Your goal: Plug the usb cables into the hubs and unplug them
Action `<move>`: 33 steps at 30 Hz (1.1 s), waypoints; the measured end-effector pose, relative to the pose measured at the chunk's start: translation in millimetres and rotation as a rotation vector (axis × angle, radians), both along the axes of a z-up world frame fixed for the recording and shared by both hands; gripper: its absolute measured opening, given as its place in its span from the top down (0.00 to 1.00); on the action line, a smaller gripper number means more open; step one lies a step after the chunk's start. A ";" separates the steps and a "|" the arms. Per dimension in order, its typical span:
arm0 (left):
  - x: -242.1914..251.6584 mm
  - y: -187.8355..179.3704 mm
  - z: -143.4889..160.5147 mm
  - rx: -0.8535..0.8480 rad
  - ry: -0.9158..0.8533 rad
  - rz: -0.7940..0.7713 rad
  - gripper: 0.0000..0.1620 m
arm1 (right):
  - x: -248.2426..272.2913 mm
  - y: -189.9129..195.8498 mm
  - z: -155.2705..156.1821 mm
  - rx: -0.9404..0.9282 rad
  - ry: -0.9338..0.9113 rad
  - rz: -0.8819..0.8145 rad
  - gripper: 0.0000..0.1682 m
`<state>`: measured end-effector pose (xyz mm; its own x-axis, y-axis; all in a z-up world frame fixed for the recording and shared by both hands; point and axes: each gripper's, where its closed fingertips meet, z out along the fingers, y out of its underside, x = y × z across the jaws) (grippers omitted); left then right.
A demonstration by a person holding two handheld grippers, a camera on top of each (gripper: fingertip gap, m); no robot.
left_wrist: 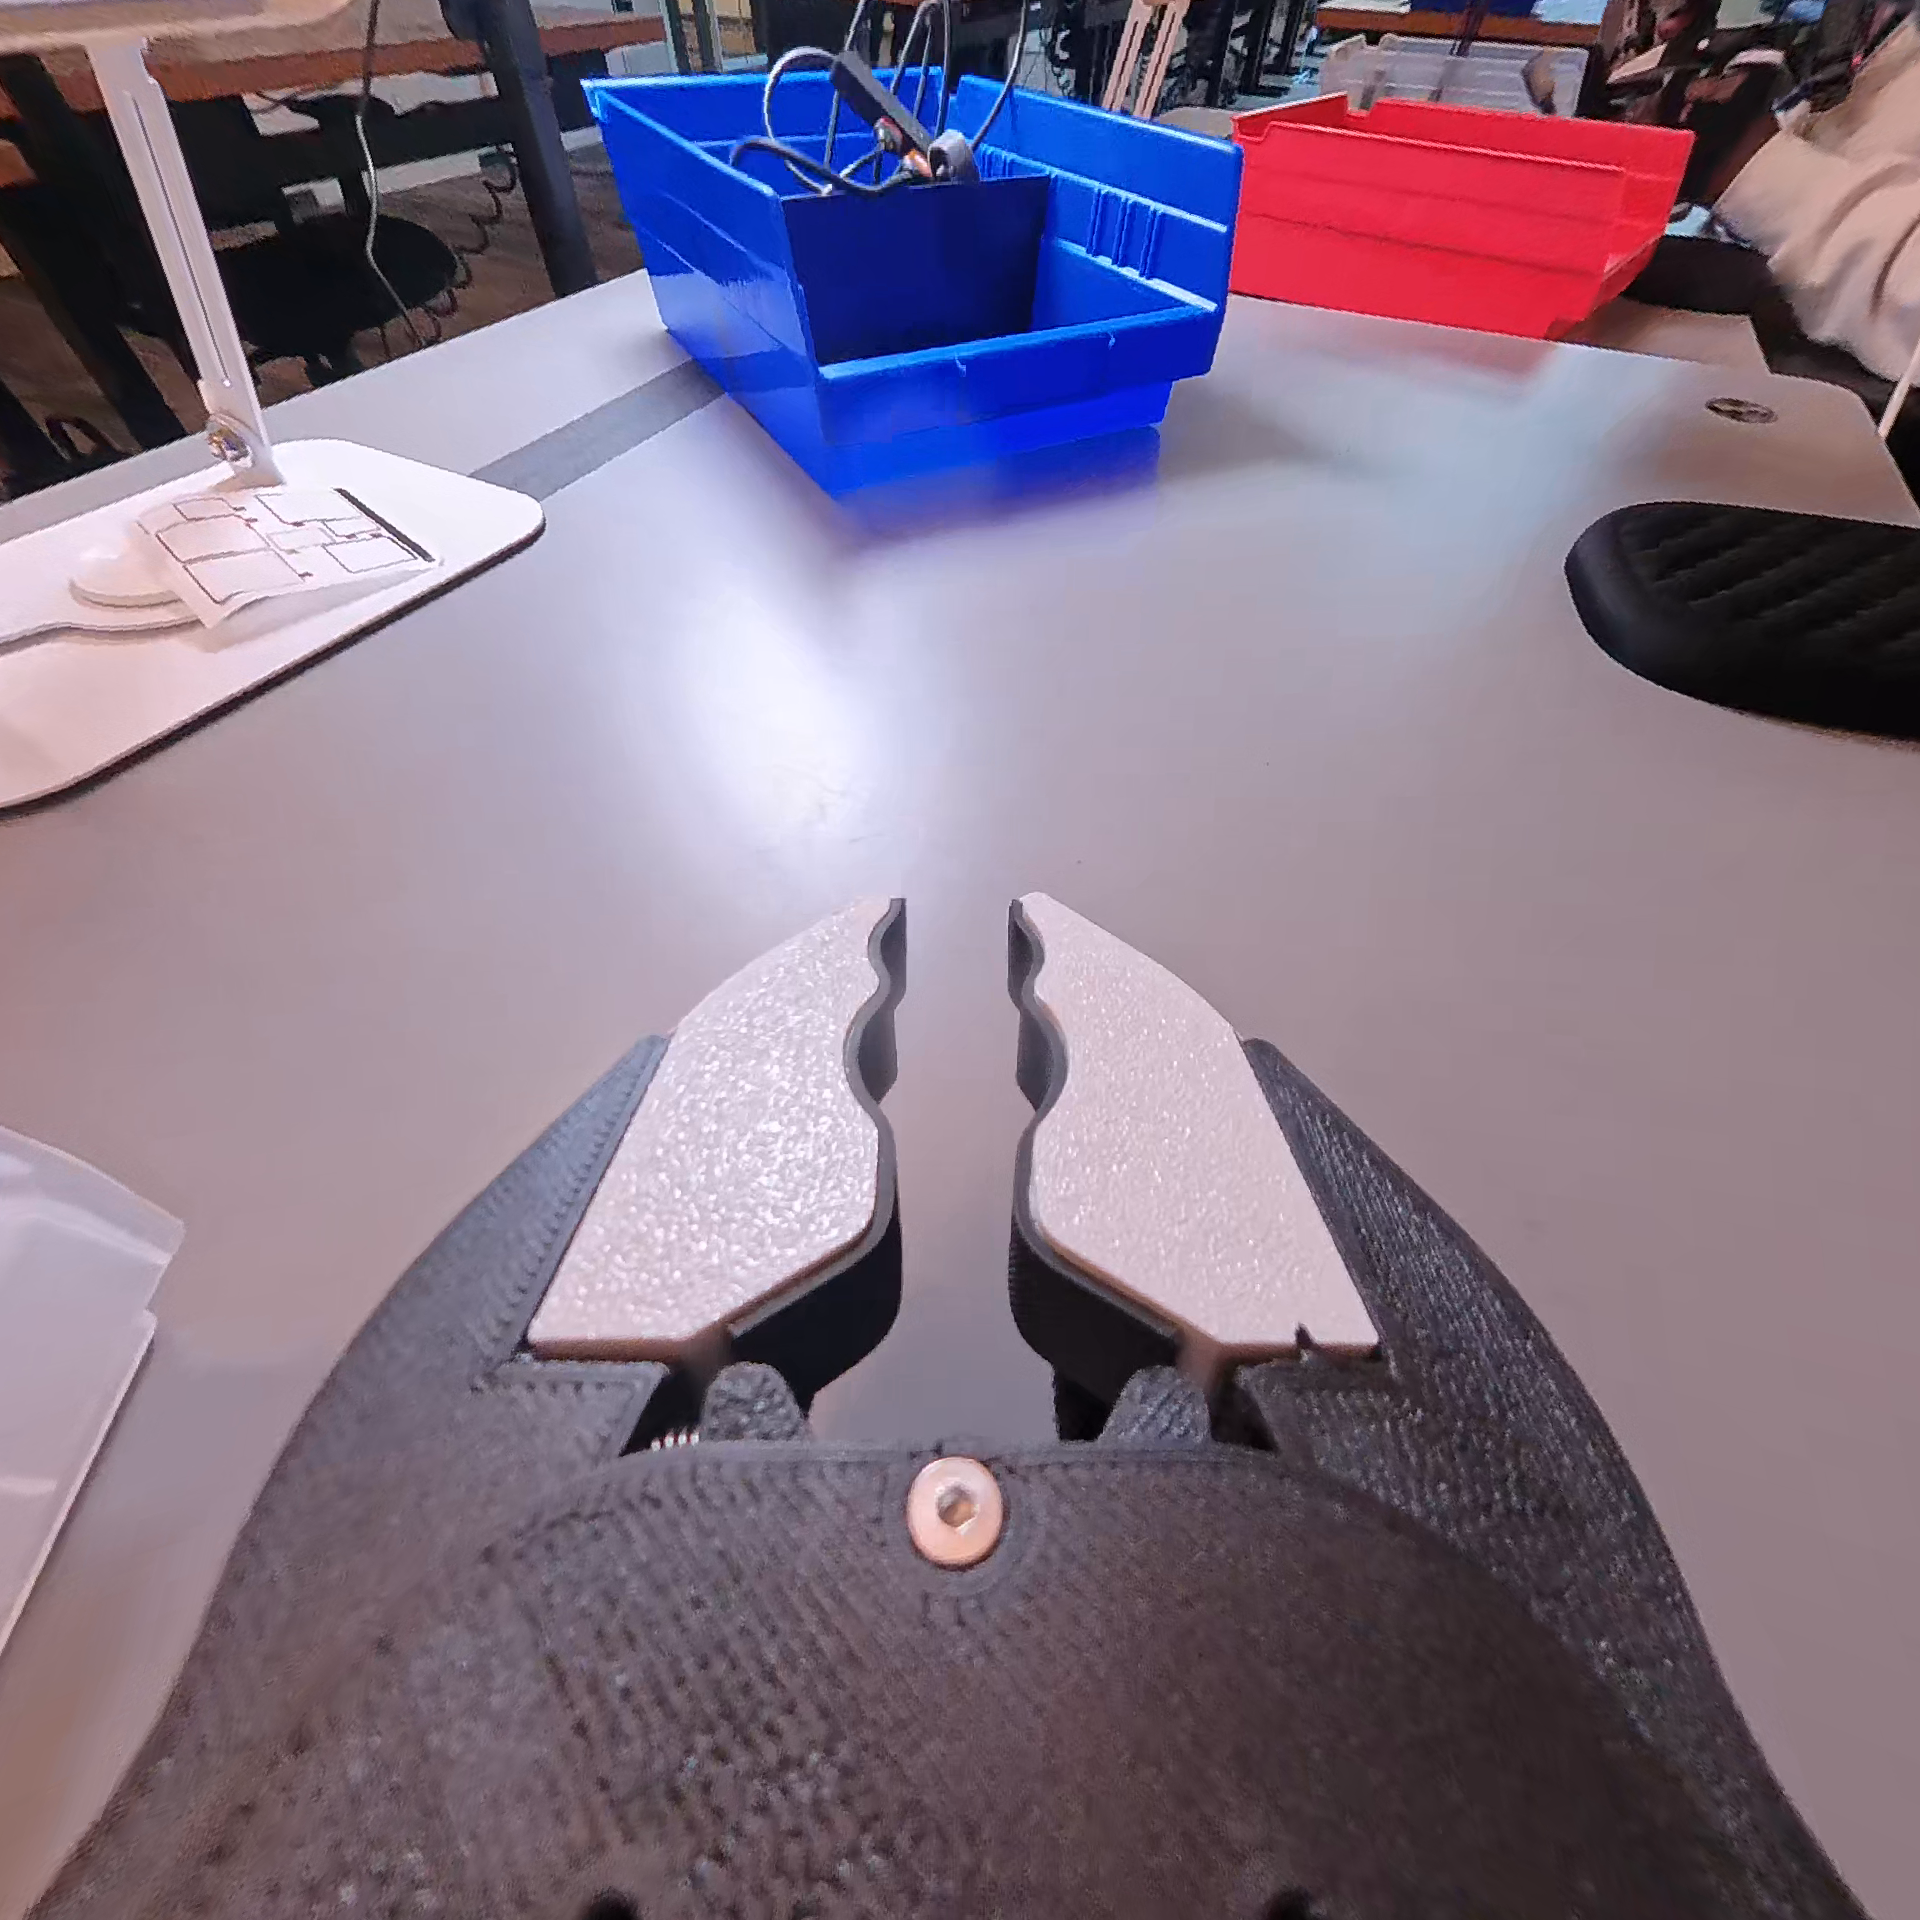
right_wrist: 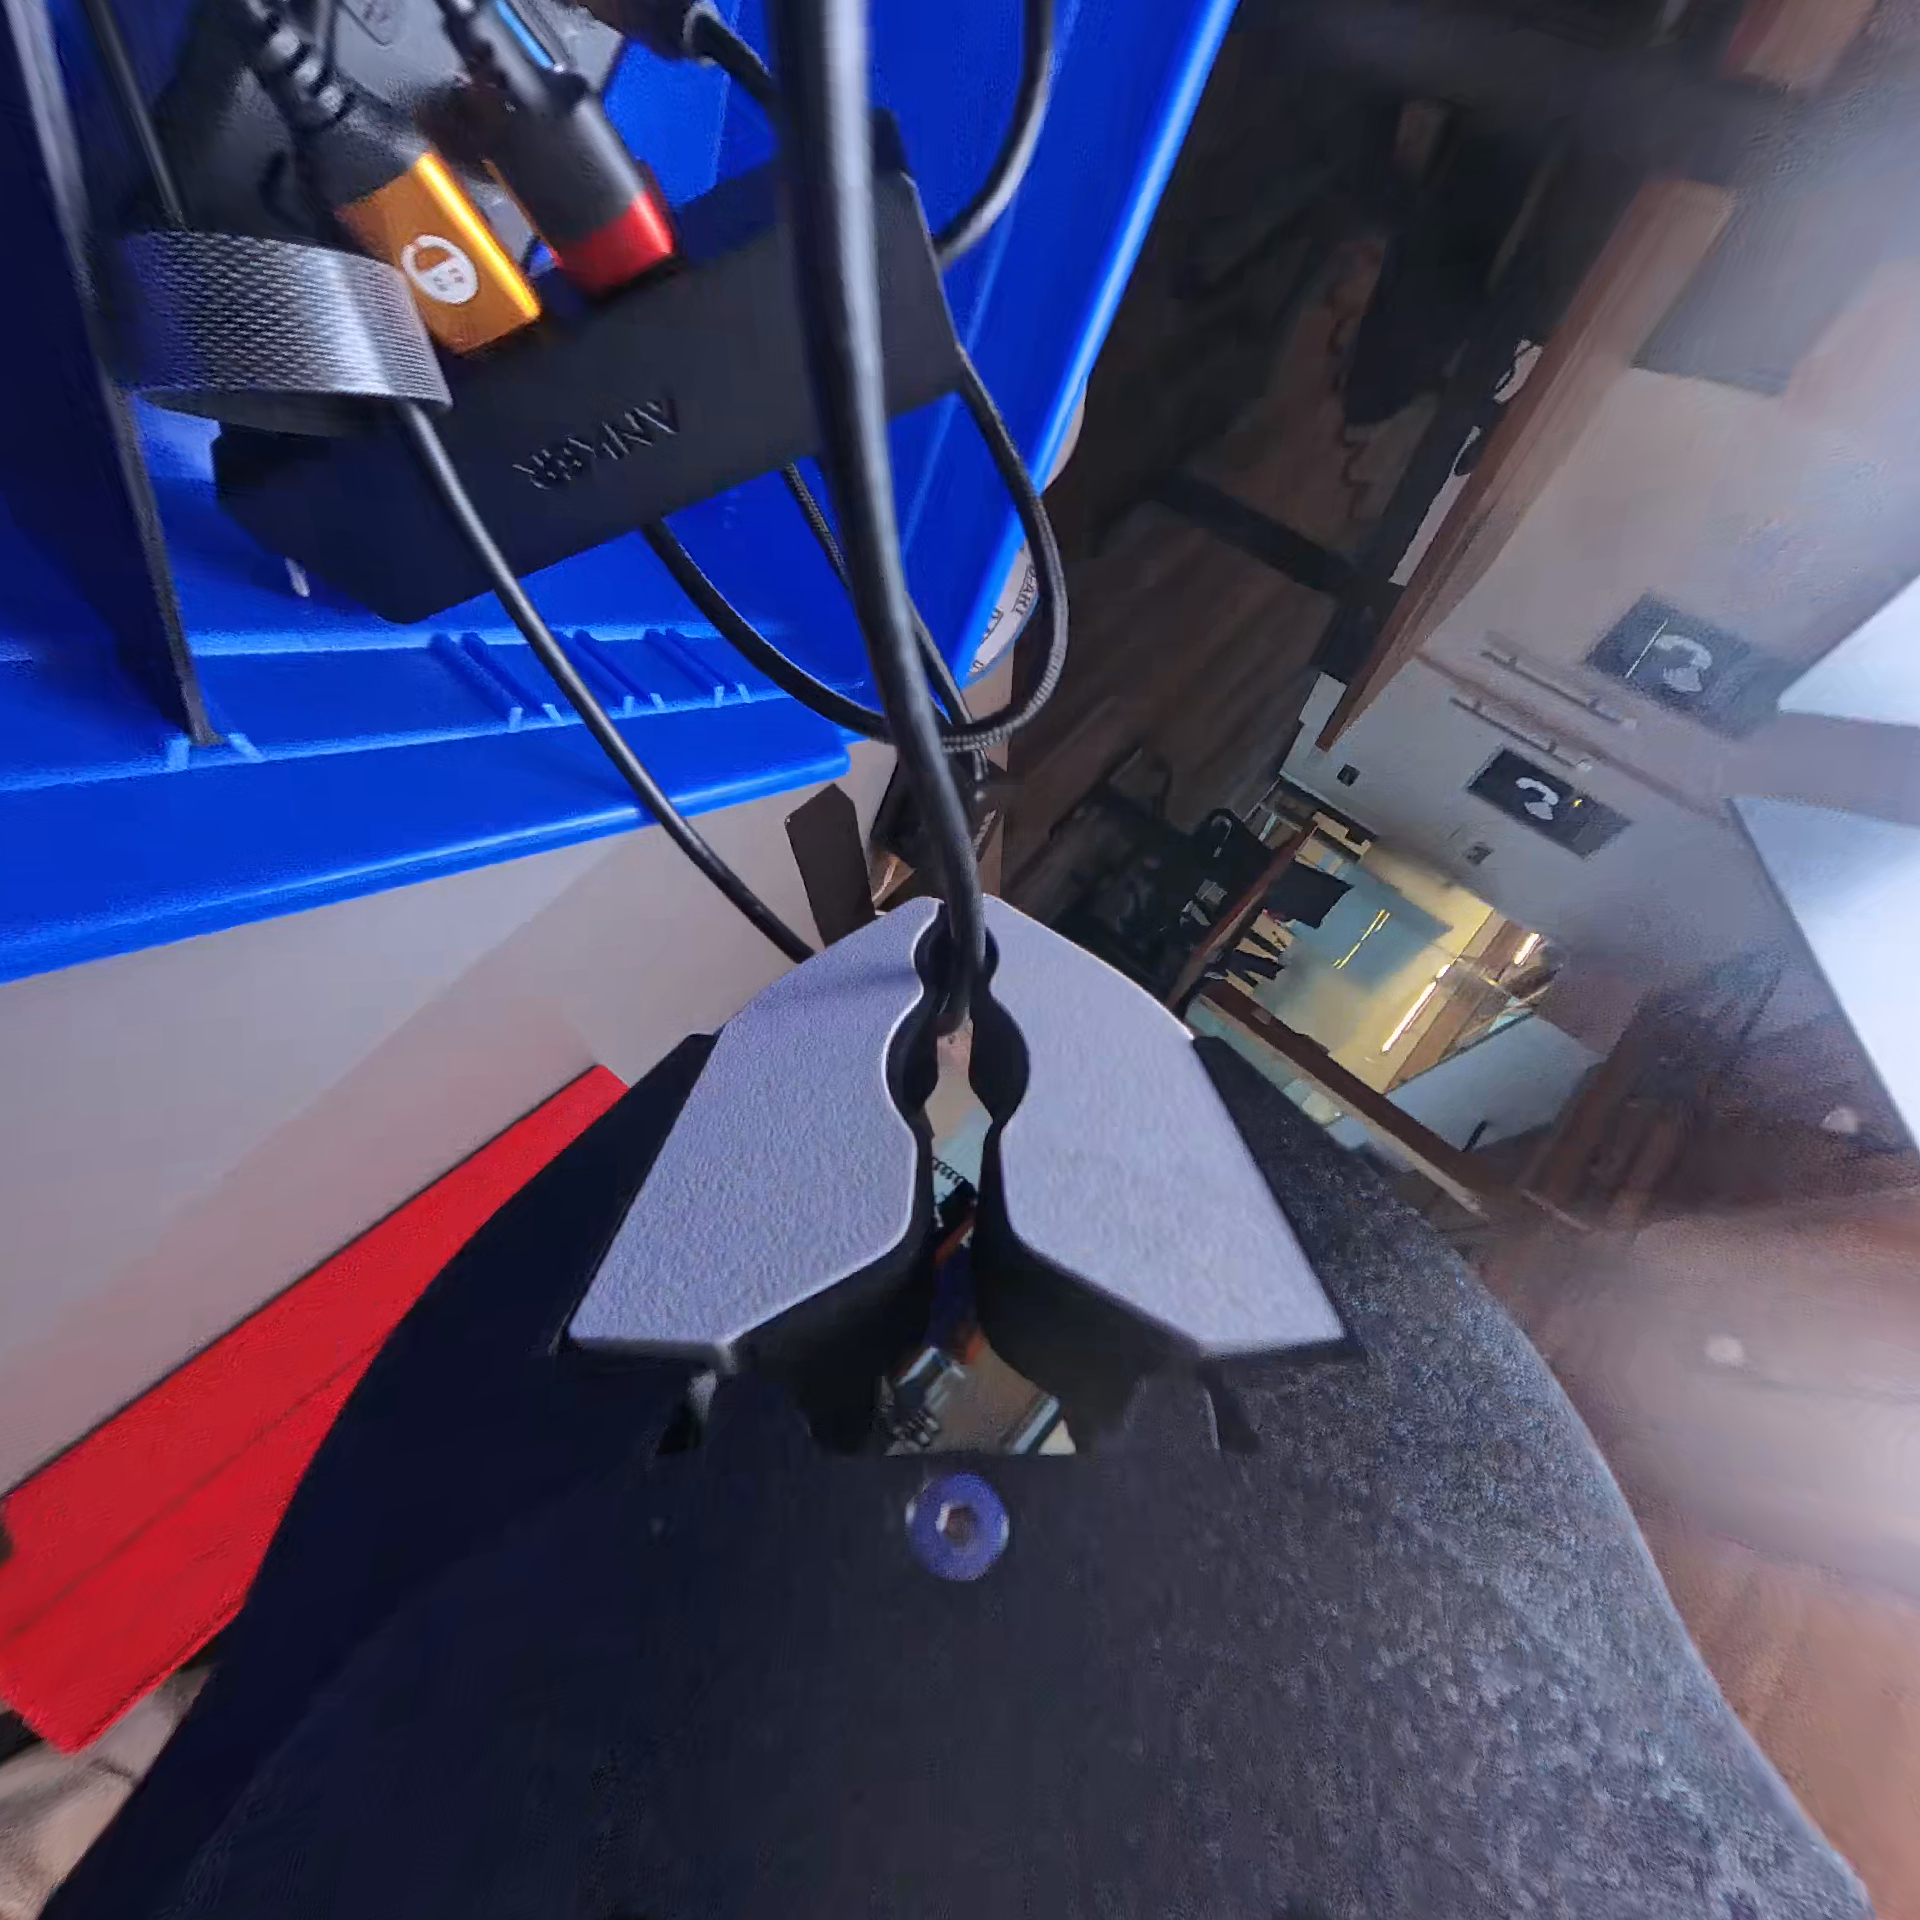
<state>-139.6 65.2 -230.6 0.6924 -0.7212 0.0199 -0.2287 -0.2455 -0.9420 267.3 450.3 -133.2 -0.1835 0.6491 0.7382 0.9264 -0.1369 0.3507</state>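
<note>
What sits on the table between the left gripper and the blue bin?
Nothing: in the left wrist view, bare grey table runs from the left gripper to the blue bin.

On the table (left_wrist: 935, 727) a bin (left_wrist: 935, 343) stands at the far middle, with a second bin (left_wrist: 1455, 229) just to its right. Inside the first bin a divider (left_wrist: 914, 260) stands, and behind it lie cables (left_wrist: 821, 166) and a hub (left_wrist: 883, 99). A lamp base (left_wrist: 260, 582) sits at the left, and a pad (left_wrist: 1766, 613) lies at the right edge. The left gripper (left_wrist: 956, 925) is over the near table, well apart from the bins. The right gripper (right_wrist: 961, 961) is beside the bin, around a cable (right_wrist: 883, 520) running from the hub (right_wrist: 623, 436).
</note>
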 end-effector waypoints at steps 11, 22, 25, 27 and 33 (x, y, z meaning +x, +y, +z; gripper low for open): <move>-2.6 1.2 -2.9 -0.011 0.009 0.009 0.89 | -41.9 35.5 -50.9 -0.059 0.237 -0.099 0.99; -0.6 0.9 -4.9 -0.025 0.003 -0.006 0.89 | -89.1 -35.6 -0.9 -0.215 0.411 0.098 0.66; 1.1 -0.2 -5.3 -0.023 0.009 -0.014 0.89 | -132.5 -73.3 0.5 -0.225 0.442 0.273 0.68; 2.5 -1.1 -5.4 -0.021 0.014 -0.019 0.89 | -168.5 -104.3 -14.3 -0.272 0.449 0.396 0.70; -1.1 0.3 6.8 0.037 0.009 0.015 0.90 | -211.3 -107.1 -77.5 -0.216 0.282 0.491 0.93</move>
